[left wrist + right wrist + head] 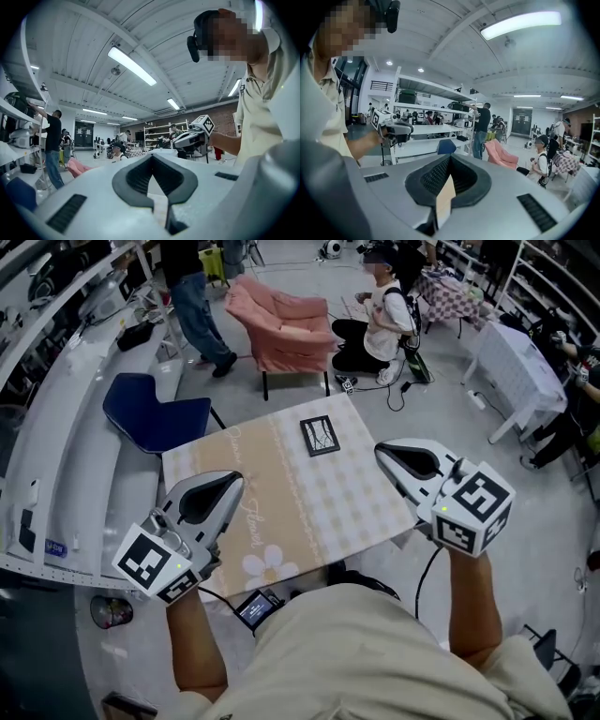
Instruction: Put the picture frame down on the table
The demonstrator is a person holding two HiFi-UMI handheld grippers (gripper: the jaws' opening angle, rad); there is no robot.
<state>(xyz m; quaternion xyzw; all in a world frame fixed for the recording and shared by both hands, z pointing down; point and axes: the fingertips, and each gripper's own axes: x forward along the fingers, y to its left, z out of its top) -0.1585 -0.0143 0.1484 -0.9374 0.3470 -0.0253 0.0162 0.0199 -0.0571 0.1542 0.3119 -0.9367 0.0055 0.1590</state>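
My left gripper [234,480] is clenched on nothing; its own view shows the jaws met at the tip, with only a sliver of pale cloth showing through the hollow behind them; my right gripper [382,452] is likewise shut and empty. Both hang at the near side of the table [281,493], one toward each near corner, tips aimed inward and away from me.

The picture frame [320,435] lies flat on the checked cloth [361,502], on the far half of the table, ahead of both grippers and between their lines; it touches neither. Its longer side runs roughly away from me, a little skewed to the checks; the right gripper is the nearer of the two, the frame lying up and to the left of its tip in the head view. By my reading the frame is already down, so any further move would be a reach forward and inward.

Only the head view shows the frame; neither gripper view catches it. Each of those looks out level across the room at the opposite gripper, and they alone show the jaws head-on.
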